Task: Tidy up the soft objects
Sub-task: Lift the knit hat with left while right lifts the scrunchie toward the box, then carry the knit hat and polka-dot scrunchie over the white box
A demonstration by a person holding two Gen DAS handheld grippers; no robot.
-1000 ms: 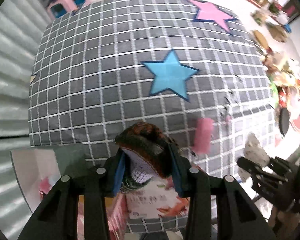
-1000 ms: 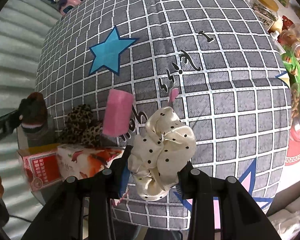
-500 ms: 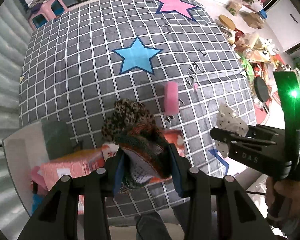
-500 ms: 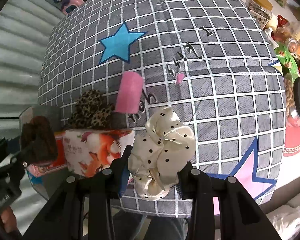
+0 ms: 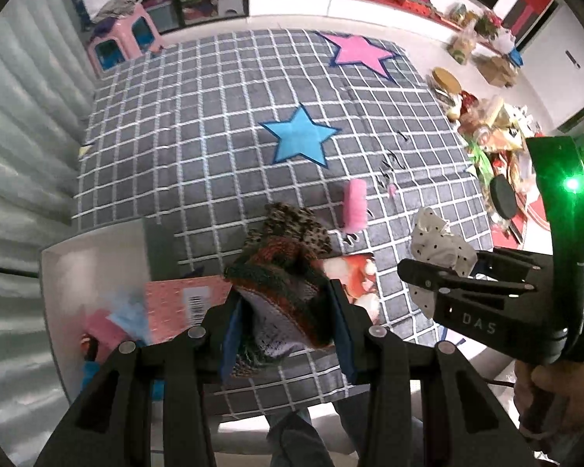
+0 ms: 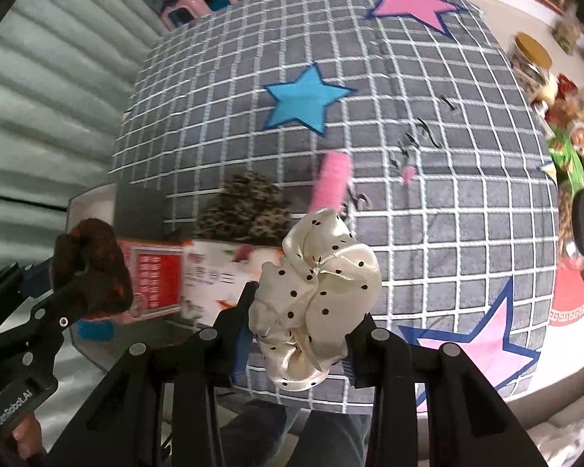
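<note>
wall: corrugated grey-white panels (image 5: 23,155) all down the left, around 9 o'clock

stool: little pink plastic stool (image 5: 122,39) up at 11 o'clock, past the far corner of the cover

bin: white open box (image 5: 93,268) at 8 o'clock in the left view, off the cover's near-left corner, with printed cartons (image 5: 187,303) beside it, pink and red ones

left gripper: left gripper (image 5: 284,319) is clamped on a fuzzy rust-brown knit scrunchie (image 5: 280,288), held up above the cartons

leopard one: leopard-print scrunchie (image 6: 249,210) sitting on the cover just behind the cartons, puffy ring shape

surface: grey quilted cover with a white grid (image 5: 214,116), soft looking, blue star (image 5: 299,136) at about 12 o'clock, pink star (image 5: 358,54) further back

pink roll: fluffy pink cylinder (image 5: 356,210) lying on the grid, just right of centre

right gripper: right gripper (image 6: 299,334) squeezing a cream satin scrunchie with black dots (image 6: 315,295), shiny, all ruffles, lifted clear of the cover

floor clutter: jars and snack packets (image 5: 486,124) at 2 to 3 o'clock on the pale floor, too jumbled to pick out
</note>
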